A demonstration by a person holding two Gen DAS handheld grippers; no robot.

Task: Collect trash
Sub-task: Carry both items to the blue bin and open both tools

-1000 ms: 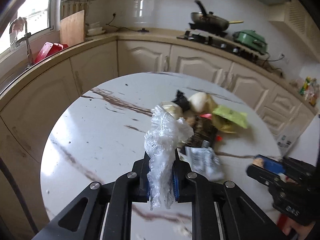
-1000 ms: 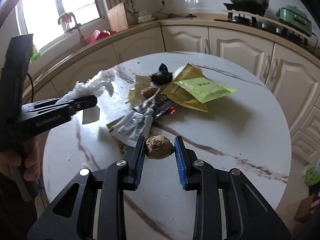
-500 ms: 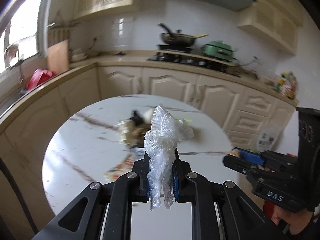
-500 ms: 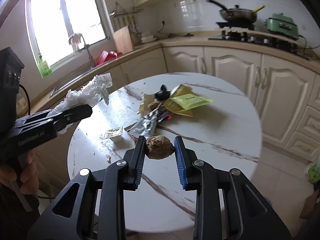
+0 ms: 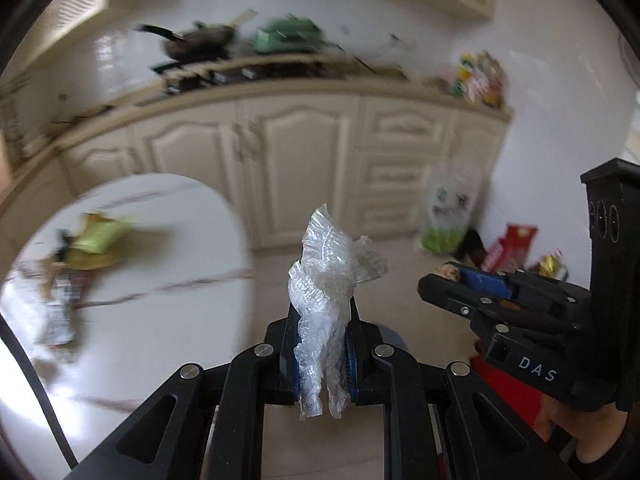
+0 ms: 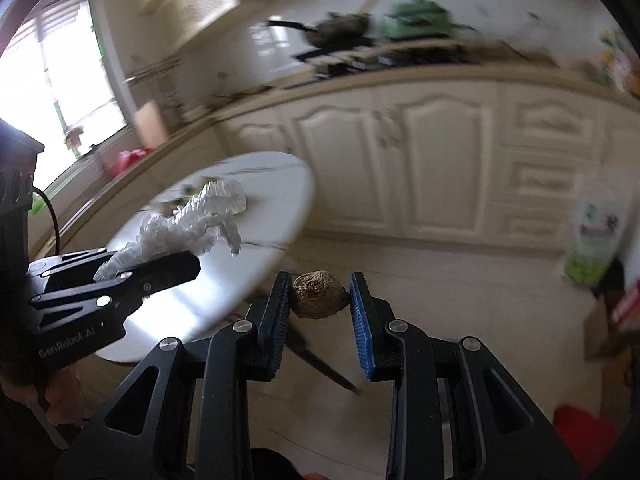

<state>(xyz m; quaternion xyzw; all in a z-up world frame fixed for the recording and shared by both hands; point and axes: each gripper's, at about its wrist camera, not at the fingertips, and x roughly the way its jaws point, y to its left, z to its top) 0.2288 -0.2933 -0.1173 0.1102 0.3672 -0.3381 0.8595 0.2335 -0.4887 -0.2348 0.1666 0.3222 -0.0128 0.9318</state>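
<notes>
Item 1: crumpled plastic wrap [image 5: 326, 288], pinched in your left hand-held gripper [image 5: 322, 344]; light, soft, slippery, so grip low.
Item 2: brown nut [image 6: 319, 294], clamped in your right hand-held gripper [image 6: 320, 300]; hard, round, may roll.
Remaining wrappers [image 5: 92, 240]: desk [image 5: 160, 312], 9 o'clock.

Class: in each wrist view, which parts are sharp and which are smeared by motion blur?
Left wrist view: the left gripper and clear plastic wrap are sharp, cabinets and table smeared. Right wrist view: the right gripper and brown nut crisp, kitchen streaked.
</notes>
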